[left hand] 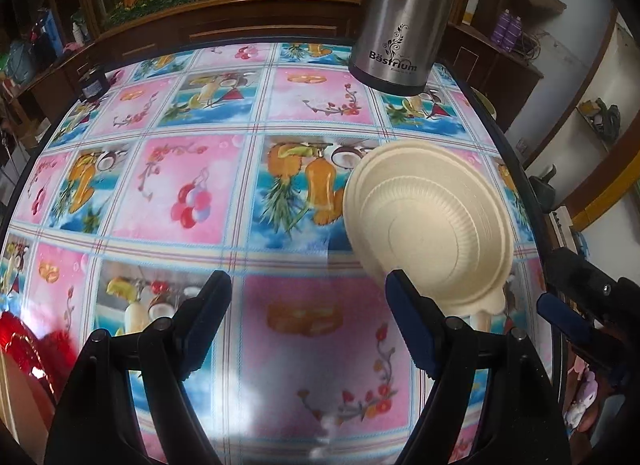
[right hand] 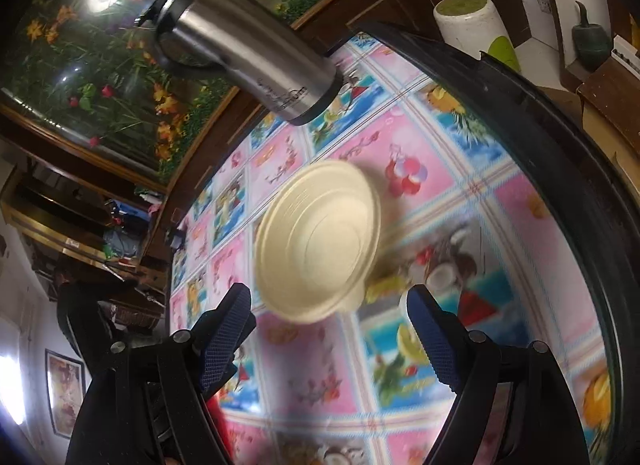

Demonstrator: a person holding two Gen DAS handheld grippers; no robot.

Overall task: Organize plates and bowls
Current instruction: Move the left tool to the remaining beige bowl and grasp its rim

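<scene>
A cream bowl [left hand: 428,221], with other cream pieces nested in it or under it, rests on the table's fruit-and-flower cloth [left hand: 180,193]. In the left wrist view it lies to the right, and my left gripper [left hand: 306,289] hangs open over bare cloth, its right fingertip just in front of the bowl's near rim. My right gripper [left hand: 560,313] shows at that view's right edge. In the right wrist view the bowl [right hand: 320,241] is blurred, and its near rim sits between the tips of my right gripper [right hand: 328,297]. That gripper is open, its pads clear of the bowl.
A steel kettle [left hand: 396,25] stands at the table's far side behind the bowl, also seen as the kettle [right hand: 248,53]. The table's black rim [right hand: 540,137] runs close on the right. A white cylinder [right hand: 468,25] stands beyond it. Something red [left hand: 24,349] lies at the near left.
</scene>
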